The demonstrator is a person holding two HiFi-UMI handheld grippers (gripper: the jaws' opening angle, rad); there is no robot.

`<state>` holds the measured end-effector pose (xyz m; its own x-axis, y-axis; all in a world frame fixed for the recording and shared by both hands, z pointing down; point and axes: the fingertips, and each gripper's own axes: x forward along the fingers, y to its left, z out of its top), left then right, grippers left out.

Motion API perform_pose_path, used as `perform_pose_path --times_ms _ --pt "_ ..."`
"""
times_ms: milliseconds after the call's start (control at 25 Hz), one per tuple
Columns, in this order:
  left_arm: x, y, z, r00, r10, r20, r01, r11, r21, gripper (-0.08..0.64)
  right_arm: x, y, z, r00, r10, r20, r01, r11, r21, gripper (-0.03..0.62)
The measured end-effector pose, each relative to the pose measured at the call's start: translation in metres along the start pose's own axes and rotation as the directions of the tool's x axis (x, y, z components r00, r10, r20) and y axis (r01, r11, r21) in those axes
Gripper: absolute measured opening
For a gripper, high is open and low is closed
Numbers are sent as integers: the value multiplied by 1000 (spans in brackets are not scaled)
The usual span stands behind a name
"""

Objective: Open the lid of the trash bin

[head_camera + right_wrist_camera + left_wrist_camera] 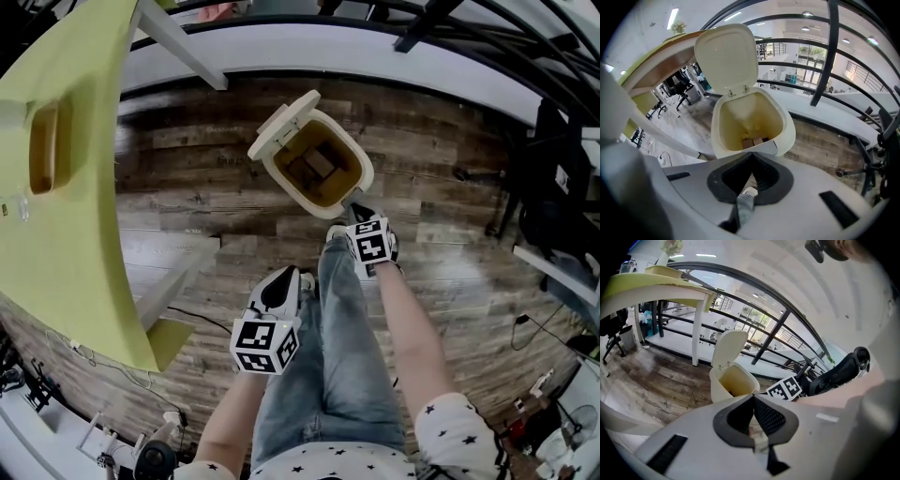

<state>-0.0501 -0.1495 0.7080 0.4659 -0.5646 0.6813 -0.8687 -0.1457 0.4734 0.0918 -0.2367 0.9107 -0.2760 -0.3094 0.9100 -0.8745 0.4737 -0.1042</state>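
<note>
The cream trash bin (363, 174) stands on the wood floor with its lid (281, 124) swung up and back, leaving the inside exposed. Brown scraps (315, 166) lie at the bottom. My right gripper (353, 205) is shut, its tips right at the bin's near front edge. In the right gripper view the bin (788, 127) and raised lid (727, 55) fill the middle, just past the right gripper (752, 154). My left gripper (286, 277) is shut and empty, held back over the person's leg. From the left gripper (753, 397) the bin (718, 389) shows farther off.
A yellow-green table (67, 197) with white legs (180, 44) stands to the left. A black railing (487, 28) and white ledge run behind the bin. An office chair (561, 178) is at the right. The person's jeans leg (333, 356) lies between the grippers.
</note>
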Motion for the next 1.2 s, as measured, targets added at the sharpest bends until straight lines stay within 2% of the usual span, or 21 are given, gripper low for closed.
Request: perform_pose_path --times_ms 440,840,1200 --pt "-33 -15 1 1000 -12 25 11 998 54 12 -57 36 12 996 24 90 -21 999 -28 -6" --pt "-76 -39 -1 999 -18 51 14 996 86 12 -135 69 22 979 31 202 -37 999 24 -6" --pt "-120 -57 -3 997 -22 72 14 993 120 12 -206 99 15 964 17 265 -20 1000 9 -6"
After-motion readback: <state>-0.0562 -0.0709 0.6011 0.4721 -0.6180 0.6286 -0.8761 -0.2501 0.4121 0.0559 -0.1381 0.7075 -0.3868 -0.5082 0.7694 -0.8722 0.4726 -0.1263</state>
